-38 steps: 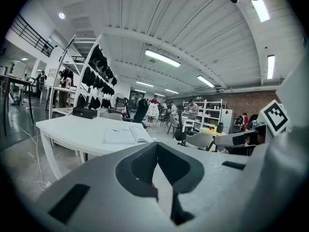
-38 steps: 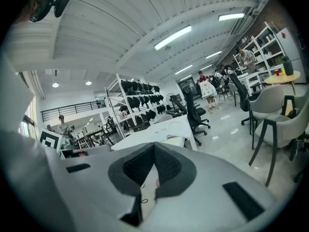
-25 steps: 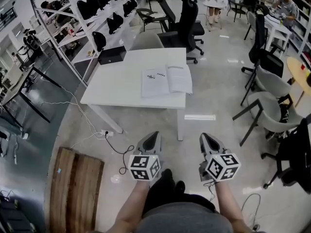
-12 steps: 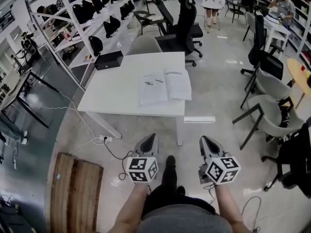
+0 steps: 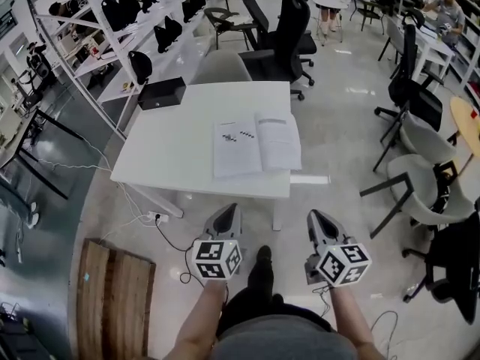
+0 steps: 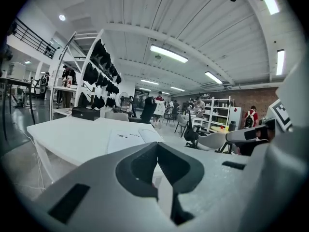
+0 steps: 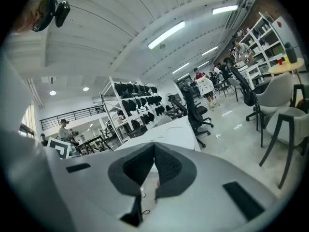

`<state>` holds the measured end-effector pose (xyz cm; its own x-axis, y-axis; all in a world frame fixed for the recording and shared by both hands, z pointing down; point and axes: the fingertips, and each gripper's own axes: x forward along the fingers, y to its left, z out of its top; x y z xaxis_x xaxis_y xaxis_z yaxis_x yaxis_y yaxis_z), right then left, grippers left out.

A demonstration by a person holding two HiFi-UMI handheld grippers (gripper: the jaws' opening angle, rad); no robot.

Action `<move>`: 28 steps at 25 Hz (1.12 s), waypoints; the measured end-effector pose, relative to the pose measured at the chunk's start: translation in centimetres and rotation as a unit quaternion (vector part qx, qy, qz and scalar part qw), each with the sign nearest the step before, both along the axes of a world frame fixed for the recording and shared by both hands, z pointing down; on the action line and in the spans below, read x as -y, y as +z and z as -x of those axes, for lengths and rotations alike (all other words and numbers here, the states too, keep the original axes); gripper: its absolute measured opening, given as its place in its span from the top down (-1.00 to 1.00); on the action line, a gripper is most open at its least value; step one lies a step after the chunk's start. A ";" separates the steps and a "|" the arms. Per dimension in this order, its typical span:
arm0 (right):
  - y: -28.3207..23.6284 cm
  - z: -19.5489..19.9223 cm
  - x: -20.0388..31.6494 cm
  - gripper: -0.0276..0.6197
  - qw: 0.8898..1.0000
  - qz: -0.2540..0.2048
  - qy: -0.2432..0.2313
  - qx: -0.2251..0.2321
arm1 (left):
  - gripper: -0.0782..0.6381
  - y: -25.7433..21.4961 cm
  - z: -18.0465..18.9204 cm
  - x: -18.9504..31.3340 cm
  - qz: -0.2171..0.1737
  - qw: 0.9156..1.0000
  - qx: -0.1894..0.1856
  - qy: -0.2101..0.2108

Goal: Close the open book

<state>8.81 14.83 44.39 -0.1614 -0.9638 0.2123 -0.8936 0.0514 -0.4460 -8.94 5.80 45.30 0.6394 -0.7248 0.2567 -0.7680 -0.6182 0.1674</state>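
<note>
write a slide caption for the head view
Shut left claw and shut right claw held short of the white rectangular table bearing an open white paper book near its right end.

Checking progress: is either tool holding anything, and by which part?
Nothing held: left tool and right tool are shut, empty, short of the open book.

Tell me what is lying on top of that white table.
An open book lies by the white table edge nearest the camera, pages up, and a black box sits at its far left corner. The tabletop beneath the book is covered.
</note>
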 end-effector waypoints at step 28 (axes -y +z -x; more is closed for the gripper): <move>0.5 -4.8 18.0 0.90 0.998 0.021 0.052 0.014 | 0.76 1.0 -4.3 18.8 0.009 0.999 0.001 0.052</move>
<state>13.56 -3.21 44.91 -0.0677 -0.9658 0.2504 -0.8804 -0.0603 -0.4704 -4.64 -13.03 46.29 0.7105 -0.6495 0.2708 -0.6999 -0.6919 0.1771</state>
